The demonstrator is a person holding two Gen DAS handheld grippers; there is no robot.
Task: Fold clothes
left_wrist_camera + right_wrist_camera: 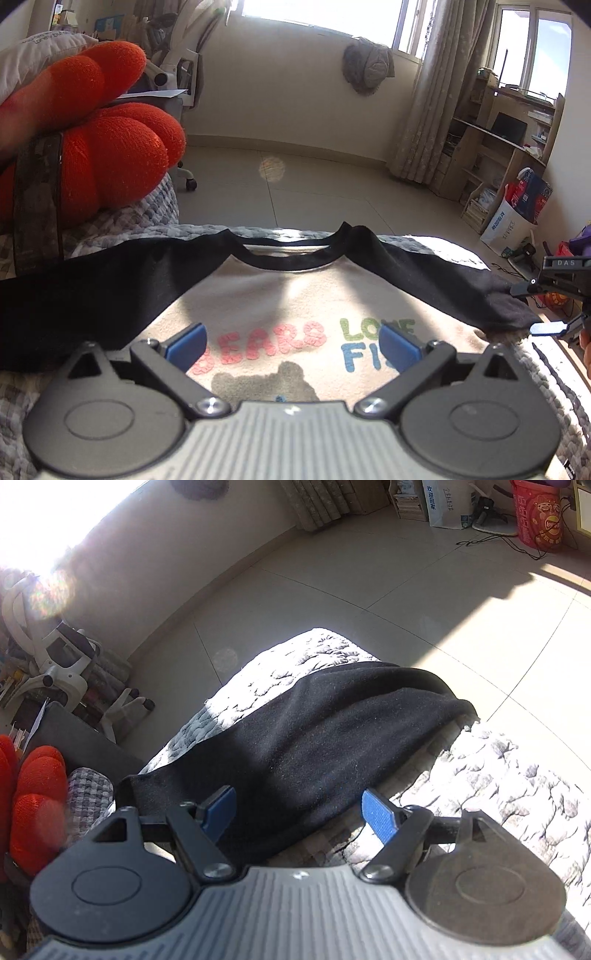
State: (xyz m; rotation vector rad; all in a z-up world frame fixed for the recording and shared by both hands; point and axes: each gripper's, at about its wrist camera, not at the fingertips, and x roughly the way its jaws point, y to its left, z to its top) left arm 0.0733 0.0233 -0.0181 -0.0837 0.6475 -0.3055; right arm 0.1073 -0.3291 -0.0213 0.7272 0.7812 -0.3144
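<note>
A cream shirt (295,306) with black sleeves and collar lies flat on a grey quilted blanket (122,229). Its front reads "BEARS LOVE FISH" above a grey bear. My left gripper (291,347) is open and empty, just above the shirt's chest print. My right gripper (299,814) is open and empty over the shirt's black right sleeve (332,731), whose cuff hangs at the blanket's edge. The right gripper's blue fingertips (546,328) also show at the right edge of the left wrist view, beside the sleeve cuff (509,314).
An orange-gloved hand (92,122) is close at the upper left. Tiled floor (295,184) lies beyond the blanket's edge. A white office chair (62,664), curtains (424,110), shelves (491,147) and bags (517,218) stand along the walls.
</note>
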